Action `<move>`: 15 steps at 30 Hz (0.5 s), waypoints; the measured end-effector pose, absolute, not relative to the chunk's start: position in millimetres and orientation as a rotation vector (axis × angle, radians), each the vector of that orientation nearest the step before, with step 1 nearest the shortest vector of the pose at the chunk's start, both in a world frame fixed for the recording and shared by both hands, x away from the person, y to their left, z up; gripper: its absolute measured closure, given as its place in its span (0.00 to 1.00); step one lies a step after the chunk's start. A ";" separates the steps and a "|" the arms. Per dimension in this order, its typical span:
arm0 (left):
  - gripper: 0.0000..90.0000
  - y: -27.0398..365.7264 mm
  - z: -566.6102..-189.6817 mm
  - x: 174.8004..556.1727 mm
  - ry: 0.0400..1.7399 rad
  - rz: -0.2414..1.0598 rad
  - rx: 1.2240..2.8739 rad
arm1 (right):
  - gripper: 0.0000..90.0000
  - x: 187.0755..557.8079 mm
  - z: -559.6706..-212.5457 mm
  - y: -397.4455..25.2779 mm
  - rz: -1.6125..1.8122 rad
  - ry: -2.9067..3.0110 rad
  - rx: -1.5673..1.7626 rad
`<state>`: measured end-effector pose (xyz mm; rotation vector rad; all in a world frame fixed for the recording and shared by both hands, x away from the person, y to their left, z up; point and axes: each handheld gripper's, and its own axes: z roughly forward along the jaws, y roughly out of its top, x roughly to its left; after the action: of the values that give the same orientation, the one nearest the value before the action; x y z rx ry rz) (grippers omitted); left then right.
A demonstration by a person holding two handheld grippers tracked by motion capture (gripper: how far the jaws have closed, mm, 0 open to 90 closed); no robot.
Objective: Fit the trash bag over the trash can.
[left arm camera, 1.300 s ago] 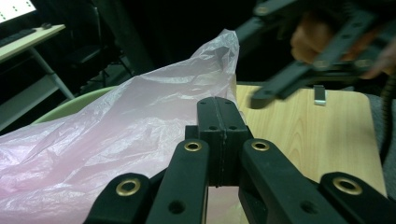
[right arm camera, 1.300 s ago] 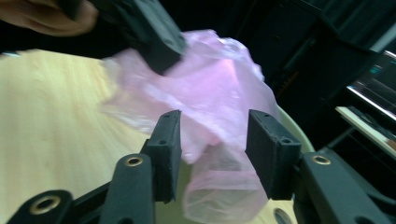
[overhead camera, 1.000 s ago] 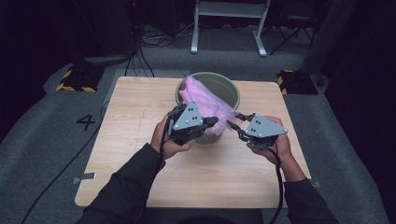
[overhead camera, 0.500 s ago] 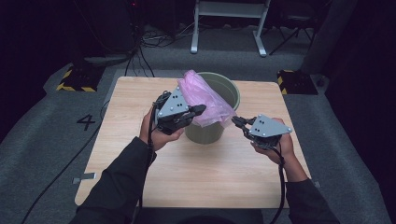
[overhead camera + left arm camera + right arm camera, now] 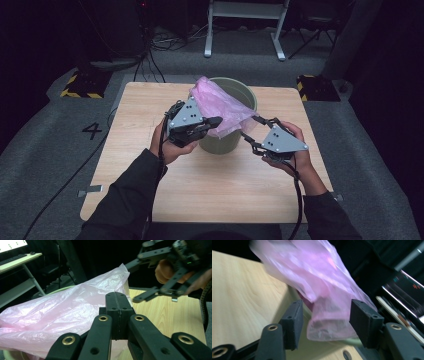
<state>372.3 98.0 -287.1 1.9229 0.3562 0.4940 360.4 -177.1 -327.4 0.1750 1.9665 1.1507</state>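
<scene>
The pink plastic bag (image 5: 222, 107) is thin, see-through and heavily crinkled, with a soft sheen along its folds; it is draped over the near and left rim of a round, pale green bin (image 5: 231, 137) and rises from it in a loose peak. The bin has smooth, slightly tapered walls and stands on a light wooden table (image 5: 220, 185) with a fine straight grain and rounded corners. The left gripper (image 5: 212, 121), black with a grey three-cornered plate on top, has its jaws pressed flat together; in the left gripper view the bag (image 5: 62, 312) lies right behind and to the left of the closed pads and spreads below them, but whether a fold of film is pinched between them cannot be told. The right gripper (image 5: 251, 131) sits just to the right of the bin, its jaws spread wide apart. In the right gripper view a hanging flap of the bag (image 5: 329, 320) drops between the two flat, square black pads (image 5: 295, 322), clear of the left-hand one and very near the right-hand one, where touch cannot be judged; that part of the film is blurred. The bin's rim shows faintly below the flap, and the table's bare wood lies to the left of the jaws.
</scene>
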 end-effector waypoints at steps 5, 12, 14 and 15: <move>1.00 91.9 -290.2 372.7 0.350 0.467 1.925 | 0.52 348.7 -324.6 -173.9 1.204 1.980 0.076; 1.00 86.2 -287.8 368.4 0.313 0.468 1.938 | 0.53 356.3 -326.5 -167.0 1.104 1.999 0.095; 1.00 89.8 -286.1 368.8 0.318 0.458 1.929 | 0.52 359.4 -326.8 -168.6 1.083 2.017 0.108; 1.00 91.7 -285.4 369.0 0.318 0.450 1.925 | 0.52 361.6 -327.4 -169.1 1.070 2.041 0.118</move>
<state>369.0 91.7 -285.4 1.9245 0.3182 0.4495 361.6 -169.1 -327.4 0.1183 2.0415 1.0695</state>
